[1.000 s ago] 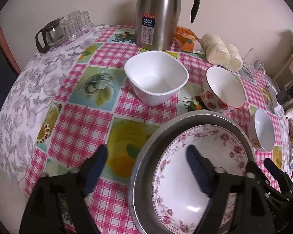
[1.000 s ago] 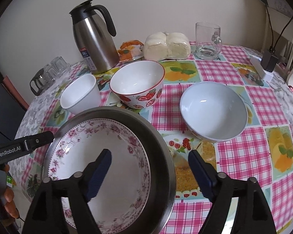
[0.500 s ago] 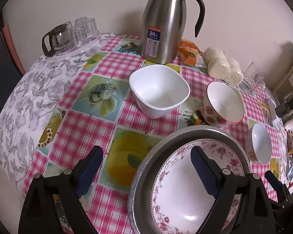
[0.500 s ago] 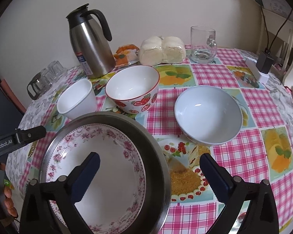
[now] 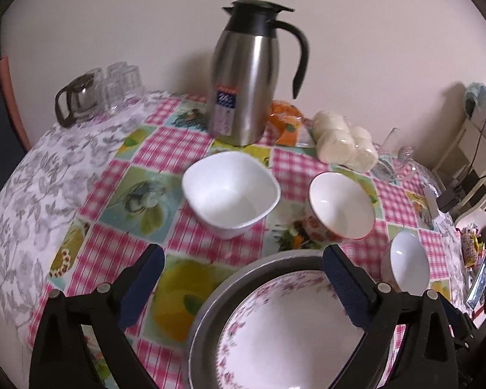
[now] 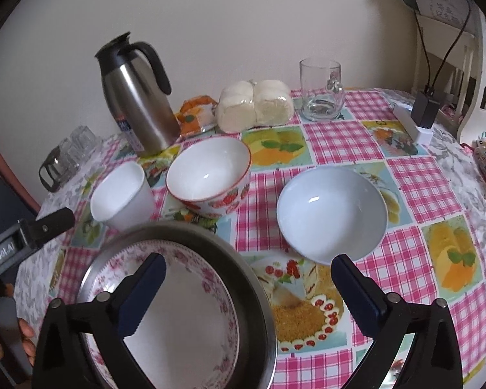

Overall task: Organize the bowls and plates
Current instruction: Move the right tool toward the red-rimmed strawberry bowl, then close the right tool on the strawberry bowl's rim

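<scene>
Your left tongs (image 5: 243, 278) stand wide apart and grip nothing; their jaws have just been opening further, with only the checked cloth and the near rim of the metal plate (image 5: 259, 267) showing between them. Your right tongs (image 6: 248, 280) are spread just as wide and empty too — they have just been opening, and the far right edge of that same metal plate (image 6: 243, 259) lies in the gap without a pad pressing on it.

The flowered plate (image 6: 184, 321) sits nested inside the metal plate at the near edge of the surface (image 6: 340, 139). Beyond it you have three bowls, each standing apart from the others: the square white bowl (image 5: 231, 194) to the left, the strawberry bowl (image 6: 210, 173) in the middle just behind the metal plate, and the plain white bowl (image 6: 332, 210) to the right — all upright and empty.

At the back, the steel jug (image 5: 244, 74) stands upright near the wall, with an orange packet (image 5: 285, 121) and a bag of white buns (image 6: 254, 103) beside it. A glass mug (image 6: 322, 89) stands further right. In the right wrist view, your left hand (image 6: 24, 340) shows at the lower left edge.
</scene>
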### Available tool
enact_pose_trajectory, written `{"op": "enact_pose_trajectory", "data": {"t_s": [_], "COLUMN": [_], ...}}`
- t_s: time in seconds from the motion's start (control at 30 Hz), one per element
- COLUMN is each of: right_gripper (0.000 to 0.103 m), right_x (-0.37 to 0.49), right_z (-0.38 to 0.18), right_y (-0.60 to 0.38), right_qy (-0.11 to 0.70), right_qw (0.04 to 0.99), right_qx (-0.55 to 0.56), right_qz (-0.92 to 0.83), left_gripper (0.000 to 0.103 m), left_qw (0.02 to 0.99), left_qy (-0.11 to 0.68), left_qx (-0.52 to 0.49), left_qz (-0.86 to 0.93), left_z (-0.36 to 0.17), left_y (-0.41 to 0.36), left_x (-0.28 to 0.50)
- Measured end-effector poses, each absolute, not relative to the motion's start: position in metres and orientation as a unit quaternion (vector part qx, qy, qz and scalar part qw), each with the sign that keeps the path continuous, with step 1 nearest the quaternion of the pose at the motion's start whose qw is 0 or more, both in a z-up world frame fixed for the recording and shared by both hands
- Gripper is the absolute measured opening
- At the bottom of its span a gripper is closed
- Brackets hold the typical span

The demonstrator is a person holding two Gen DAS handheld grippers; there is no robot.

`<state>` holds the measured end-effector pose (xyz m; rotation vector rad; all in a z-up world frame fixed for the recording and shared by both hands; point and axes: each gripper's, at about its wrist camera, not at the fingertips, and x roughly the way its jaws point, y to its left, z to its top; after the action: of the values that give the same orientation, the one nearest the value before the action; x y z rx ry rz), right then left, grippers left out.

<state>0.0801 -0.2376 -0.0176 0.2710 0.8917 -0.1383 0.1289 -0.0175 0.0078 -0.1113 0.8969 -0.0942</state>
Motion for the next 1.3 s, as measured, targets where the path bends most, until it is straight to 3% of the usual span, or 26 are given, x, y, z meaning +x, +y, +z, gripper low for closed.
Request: {"op": "enact_pose_trajectory", "data": {"t_s": [0.63,1.3], "right_gripper": [0.103,0.103], "right_x": [0.123,0.158], "right_z": [-0.012,-0.023], "right_y": [-0.266,-0.285], "right_qy": [0.429,0.423], "right_qw": [0.886,0.887], "right_qx": [0.133,0.137], "right_qz": [-0.115,-0.124], "left_gripper": [0.098,0.099], "left_qw": [0.897,0.877], "left_qy": [0.427,0.444], "left_qx": [-0.063,-0.113], "left_qz": [-0.1,-0.147], "left_z": [0.019,-0.004], "left_y": [-0.063,-0.08], "left_x": [0.176,0.206]}}
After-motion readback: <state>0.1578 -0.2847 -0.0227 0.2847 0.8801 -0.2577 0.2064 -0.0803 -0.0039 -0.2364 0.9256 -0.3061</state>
